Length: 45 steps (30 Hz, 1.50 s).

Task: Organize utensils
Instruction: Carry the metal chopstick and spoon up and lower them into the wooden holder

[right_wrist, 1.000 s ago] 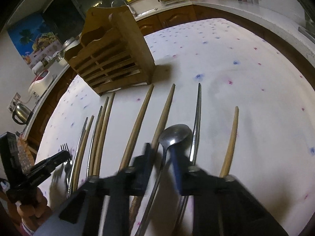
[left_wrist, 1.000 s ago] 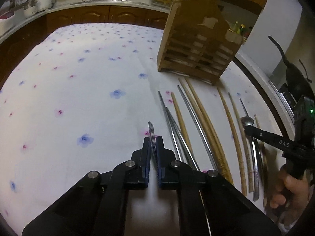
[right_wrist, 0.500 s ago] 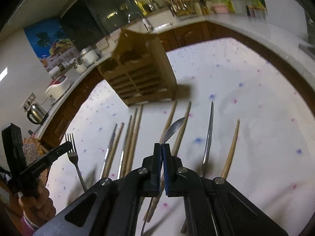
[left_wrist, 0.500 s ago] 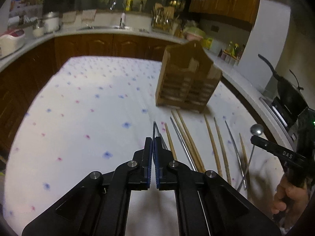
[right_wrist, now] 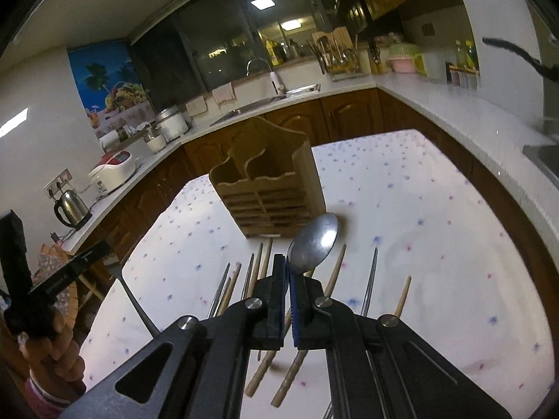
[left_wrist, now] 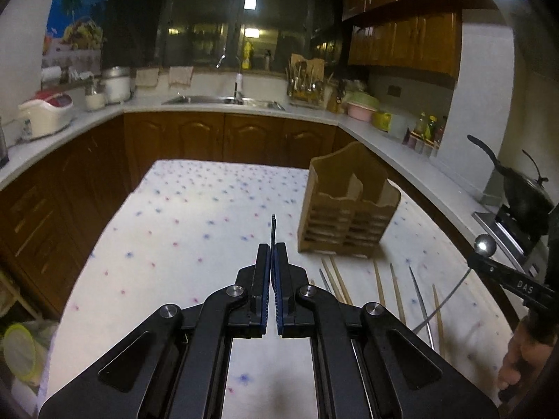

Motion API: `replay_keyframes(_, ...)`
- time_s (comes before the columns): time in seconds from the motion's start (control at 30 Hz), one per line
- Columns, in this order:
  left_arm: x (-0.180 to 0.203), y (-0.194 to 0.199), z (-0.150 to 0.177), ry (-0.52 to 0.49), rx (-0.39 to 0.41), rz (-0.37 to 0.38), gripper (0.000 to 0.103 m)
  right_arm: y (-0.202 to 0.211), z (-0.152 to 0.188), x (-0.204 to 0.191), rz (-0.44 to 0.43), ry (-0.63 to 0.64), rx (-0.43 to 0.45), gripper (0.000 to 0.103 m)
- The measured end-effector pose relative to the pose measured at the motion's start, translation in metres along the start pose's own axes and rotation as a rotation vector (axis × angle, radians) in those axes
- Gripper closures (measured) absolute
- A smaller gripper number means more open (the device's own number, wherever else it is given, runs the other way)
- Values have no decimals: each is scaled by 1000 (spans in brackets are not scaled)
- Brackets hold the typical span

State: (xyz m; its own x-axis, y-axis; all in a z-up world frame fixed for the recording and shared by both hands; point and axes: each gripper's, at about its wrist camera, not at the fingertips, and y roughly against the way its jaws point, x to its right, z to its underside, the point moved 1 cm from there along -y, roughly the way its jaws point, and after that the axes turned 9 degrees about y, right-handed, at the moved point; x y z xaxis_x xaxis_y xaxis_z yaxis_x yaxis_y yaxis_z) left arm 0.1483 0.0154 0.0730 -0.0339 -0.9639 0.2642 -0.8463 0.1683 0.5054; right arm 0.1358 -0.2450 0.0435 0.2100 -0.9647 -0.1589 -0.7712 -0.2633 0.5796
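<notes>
- My right gripper [right_wrist: 288,288] is clamped tight on the neck of a shiny steel spoon [right_wrist: 314,242], its smooth oval bowl standing up just past the pads.
- My left gripper [left_wrist: 271,265] is pinched shut on a thin steel fork [left_wrist: 273,230]; from its own camera I see it edge-on, only a dark sliver with the tine tips poking out.
- A second ago both pieces lay low among the row on the cloth; now each is lifted clear and the cameras look across the kitchen, so I judge the pick-up done and the carry begun.
- The slatted wooden utensil holder [left_wrist: 346,216] stands upright ahead, divided into open-topped compartments with wavy front edges; nothing is in it that I can see.
- Pale bamboo chopsticks [right_wrist: 333,272] and slim metal chopsticks [right_wrist: 371,279] lie in a loose row on the table below me, tips toward the holder.
- The white tablecloth with small blue and pink flowers [left_wrist: 181,237] is soft and matte.
- My guess: each utensil must tip handle-down over a slot.
</notes>
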Motion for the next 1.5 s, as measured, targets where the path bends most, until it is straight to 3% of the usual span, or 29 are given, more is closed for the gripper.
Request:
replay_keyframes(0.47,27,-16,-38,-23,74,-3,101,2,-31,11,19,10,59,101)
replay_keyframes(0.73,58,-37,-104,-56,197,-13,101,4,-93,13,47,66,177,101)
replay_keyframes(0.93,81,-75,-145,-74,264,-42,101,-13,-142,9,89,119,257,101)
replay_keyframes(1.13,93,-124,-137,-114,236,-64,101,-56,-156,12,106,145,250,101)
replay_keyframes(1.5,86,-172,-91,-118,103,-38,101,-129,-122,25,73,134,101,101)
